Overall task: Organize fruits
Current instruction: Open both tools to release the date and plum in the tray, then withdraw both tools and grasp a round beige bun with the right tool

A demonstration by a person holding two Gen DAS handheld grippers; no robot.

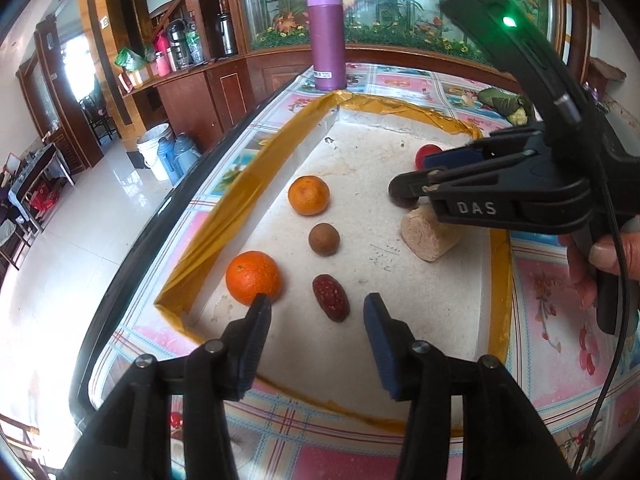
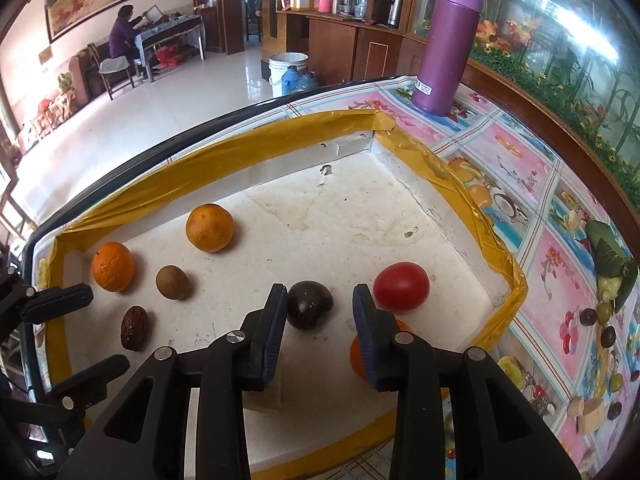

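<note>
Left wrist view: the left gripper (image 1: 317, 312) hangs low over a white tray (image 1: 420, 320) with yellow tape on its rim. Its tongs are spread apart and pinch nothing. A red date (image 1: 331, 297) lies on the tray floor between the two tips, touching neither. Just beside the left tip sits a bright orange (image 1: 253, 277). Farther back are a small brown fruit (image 1: 324, 239) and a paler orange (image 1: 309, 195). On the right side of the view, a hand (image 1: 600, 256) holds the right gripper (image 1: 412, 190) above the tray. Under it lies a tan block (image 1: 430, 236), and behind it peeks a red fruit (image 1: 428, 154). A purple bottle (image 1: 326, 36) stands on the flowery tablecloth (image 1: 552, 300) behind the tray.

Right wrist view: the right gripper (image 2: 320, 294) has its tongs a little apart. A dark round fruit (image 2: 309, 309) sits on the tray (image 2: 320, 208) between the tips; it sits very near the left pad, but I cannot tell if it touches. The red fruit (image 2: 401, 286) is just beside the right tip, and part of another orange (image 2: 358, 354) shows under that finger. The date (image 2: 134, 327), brown fruit (image 2: 173, 282) and two oranges (image 2: 113, 266) lie to the left. The left gripper (image 2: 80, 328) shows at the left edge, spread open.
</note>
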